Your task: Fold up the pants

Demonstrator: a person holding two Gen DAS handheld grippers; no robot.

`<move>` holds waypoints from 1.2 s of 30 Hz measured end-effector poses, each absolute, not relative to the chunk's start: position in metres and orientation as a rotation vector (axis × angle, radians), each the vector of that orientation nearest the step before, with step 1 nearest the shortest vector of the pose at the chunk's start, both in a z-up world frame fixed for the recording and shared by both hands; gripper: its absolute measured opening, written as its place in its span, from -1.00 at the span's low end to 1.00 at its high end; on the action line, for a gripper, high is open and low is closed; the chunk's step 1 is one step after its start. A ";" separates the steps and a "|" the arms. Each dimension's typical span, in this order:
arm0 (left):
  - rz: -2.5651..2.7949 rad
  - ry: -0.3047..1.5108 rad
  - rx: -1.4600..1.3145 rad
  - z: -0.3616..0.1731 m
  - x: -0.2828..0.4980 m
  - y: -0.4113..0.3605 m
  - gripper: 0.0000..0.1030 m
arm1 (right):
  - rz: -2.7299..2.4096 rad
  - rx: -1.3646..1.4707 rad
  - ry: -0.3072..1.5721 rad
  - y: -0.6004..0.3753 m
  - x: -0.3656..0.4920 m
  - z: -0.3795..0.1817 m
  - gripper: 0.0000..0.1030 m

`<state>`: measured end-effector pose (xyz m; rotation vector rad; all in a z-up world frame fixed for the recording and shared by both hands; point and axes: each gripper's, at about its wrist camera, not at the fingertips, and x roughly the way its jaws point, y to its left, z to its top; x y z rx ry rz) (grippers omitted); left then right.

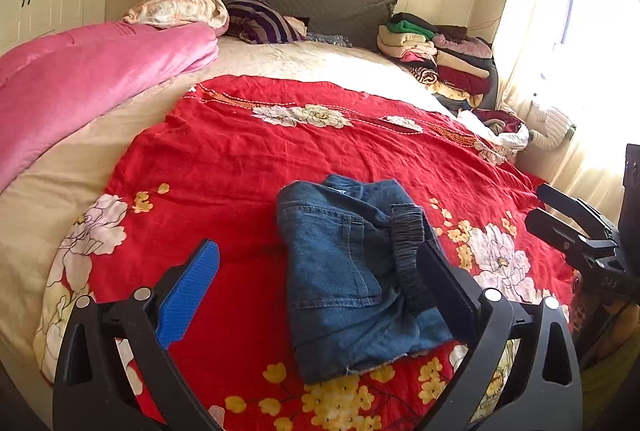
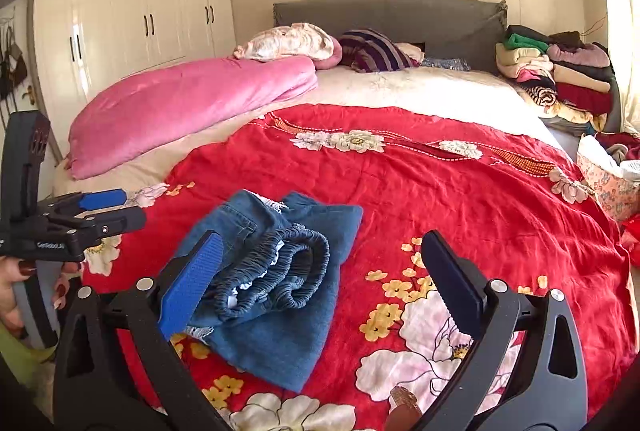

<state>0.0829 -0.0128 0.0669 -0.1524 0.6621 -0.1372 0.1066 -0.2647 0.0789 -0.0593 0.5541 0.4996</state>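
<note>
Blue denim pants [image 1: 352,271] lie folded in a compact bundle on the red floral bedspread [image 1: 248,159], the elastic waistband [image 1: 408,251] on top. My left gripper [image 1: 320,263] is open and empty just in front of the pants. My right gripper [image 2: 320,255] is open and empty, its blue finger [image 2: 192,283] near the waistband [image 2: 280,271] of the pants [image 2: 288,319]. Each gripper shows at the edge of the other's view: the right one [image 1: 560,215], the left one [image 2: 108,207].
A pink quilt [image 2: 192,103] lies along the bed's left side. Pillows [image 2: 376,51] sit at the grey headboard. A stack of folded clothes [image 2: 560,71] stands at the back right. A floral box [image 2: 608,187] sits at the right edge. White wardrobes [image 2: 132,11] line the left wall.
</note>
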 end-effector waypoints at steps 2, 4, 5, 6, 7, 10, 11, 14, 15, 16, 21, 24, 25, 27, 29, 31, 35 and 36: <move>-0.126 0.663 -0.134 0.067 0.075 -0.014 0.91 | 0.487 -0.079 0.544 -0.265 0.099 0.081 0.82; -0.117 0.666 -0.133 0.066 0.067 -0.014 0.91 | 0.474 -0.096 0.530 -0.266 0.089 0.082 0.82; -0.116 0.670 -0.135 0.065 0.062 -0.014 0.91 | 0.463 -0.103 0.525 -0.267 0.084 0.082 0.82; -0.114 0.673 -0.135 0.065 0.059 -0.014 0.91 | 0.457 -0.105 0.522 -0.268 0.080 0.083 0.82; -0.111 0.675 -0.135 0.064 0.056 -0.014 0.91 | 0.449 -0.104 0.519 -0.269 0.076 0.083 0.82; -0.097 0.682 -0.132 0.061 0.045 -0.013 0.91 | 0.447 -0.101 0.525 -0.272 0.066 0.082 0.82; -0.095 0.685 -0.135 0.060 0.043 -0.013 0.91 | 0.445 -0.108 0.527 -0.272 0.061 0.082 0.82; -0.085 0.691 -0.143 0.055 0.033 -0.012 0.91 | 0.435 -0.126 0.525 -0.270 0.049 0.079 0.82; -0.084 0.693 -0.146 0.053 0.030 -0.012 0.91 | 0.431 -0.128 0.524 -0.270 0.044 0.076 0.82; -0.083 0.694 -0.153 0.051 0.026 -0.012 0.91 | 0.425 -0.129 0.524 -0.269 0.041 0.074 0.82; -0.096 0.721 -0.140 0.037 0.010 -0.019 0.91 | 0.407 -0.129 0.558 -0.264 0.027 0.053 0.82; -0.100 0.743 -0.136 0.026 0.004 -0.023 0.91 | 0.411 -0.131 0.604 -0.261 0.023 0.038 0.82; -0.101 0.756 -0.138 0.021 0.003 -0.024 0.91 | 0.402 -0.127 0.622 -0.261 0.023 0.031 0.82; -0.099 0.775 -0.145 0.016 0.004 -0.025 0.91 | 0.399 -0.108 0.659 -0.260 0.024 0.022 0.82; -0.095 0.792 -0.145 0.010 0.005 -0.026 0.91 | 0.396 -0.106 0.686 -0.259 0.025 0.014 0.82; -0.092 0.799 -0.144 0.007 0.007 -0.026 0.91 | 0.386 -0.106 0.689 -0.259 0.025 0.010 0.82; -0.087 0.798 -0.143 0.007 0.007 -0.027 0.91 | 0.375 -0.096 0.692 -0.260 0.027 0.007 0.82; -0.086 0.797 -0.140 0.006 0.007 -0.027 0.91 | 0.374 -0.094 0.691 -0.261 0.027 0.007 0.82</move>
